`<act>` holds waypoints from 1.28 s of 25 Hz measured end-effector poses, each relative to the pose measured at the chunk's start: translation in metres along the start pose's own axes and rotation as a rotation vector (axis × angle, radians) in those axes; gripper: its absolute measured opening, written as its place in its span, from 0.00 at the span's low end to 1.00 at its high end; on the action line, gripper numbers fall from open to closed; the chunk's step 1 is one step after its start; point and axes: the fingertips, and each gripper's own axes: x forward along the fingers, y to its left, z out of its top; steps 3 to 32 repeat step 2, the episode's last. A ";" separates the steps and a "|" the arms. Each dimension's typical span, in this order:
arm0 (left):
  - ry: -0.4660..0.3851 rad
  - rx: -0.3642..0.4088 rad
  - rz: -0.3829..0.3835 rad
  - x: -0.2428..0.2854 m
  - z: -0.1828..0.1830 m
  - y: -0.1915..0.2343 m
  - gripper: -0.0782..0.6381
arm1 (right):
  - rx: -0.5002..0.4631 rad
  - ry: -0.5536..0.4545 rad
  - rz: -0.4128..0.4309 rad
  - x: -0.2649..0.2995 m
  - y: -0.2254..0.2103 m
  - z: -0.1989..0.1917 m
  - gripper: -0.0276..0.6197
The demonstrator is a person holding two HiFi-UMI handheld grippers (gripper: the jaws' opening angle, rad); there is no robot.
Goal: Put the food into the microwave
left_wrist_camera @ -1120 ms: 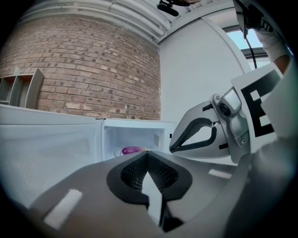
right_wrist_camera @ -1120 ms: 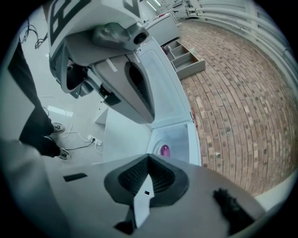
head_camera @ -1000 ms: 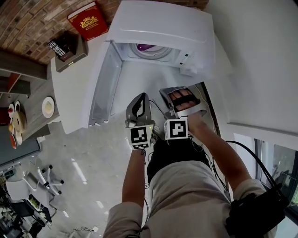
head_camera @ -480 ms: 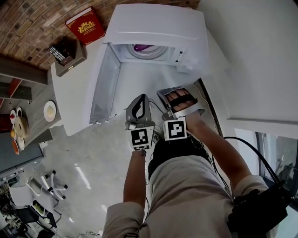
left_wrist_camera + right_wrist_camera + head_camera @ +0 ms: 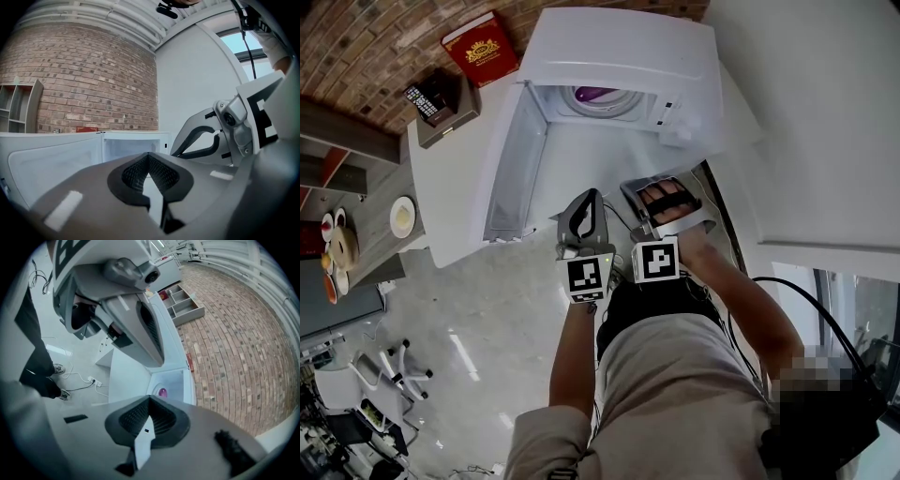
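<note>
Microwave glossy, prob. plastic; brick wall rough.

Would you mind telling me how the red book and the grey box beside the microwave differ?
The red book bears a gold emblem; the grey box is plain. The book carries nothing, while the box holds a black remote. Both lie on the white counter beside the microwave.

The left gripper points almost level, and its two jaws are closed together with nothing between them. Straight ahead of it stands the white microwave with its door swung open to the left. Behind it is a brick wall, with a red book at its foot and an open shelf far left. The right gripper is close on the right side, with its marker cube.
</note>
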 end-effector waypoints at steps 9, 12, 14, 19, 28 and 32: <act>-0.002 -0.003 0.002 -0.002 0.001 0.000 0.12 | 0.004 -0.001 -0.004 -0.002 -0.001 0.001 0.06; -0.002 -0.003 0.002 -0.002 0.001 0.000 0.12 | 0.004 -0.001 -0.004 -0.002 -0.001 0.001 0.06; -0.002 -0.003 0.002 -0.002 0.001 0.000 0.12 | 0.004 -0.001 -0.004 -0.002 -0.001 0.001 0.06; -0.002 -0.003 0.002 -0.002 0.001 0.000 0.12 | 0.004 -0.001 -0.004 -0.002 -0.001 0.001 0.06; -0.002 -0.003 0.002 -0.002 0.001 0.000 0.12 | 0.004 -0.001 -0.004 -0.002 -0.001 0.001 0.06; -0.002 -0.003 0.002 -0.002 0.001 0.000 0.12 | 0.004 -0.001 -0.004 -0.002 -0.001 0.001 0.06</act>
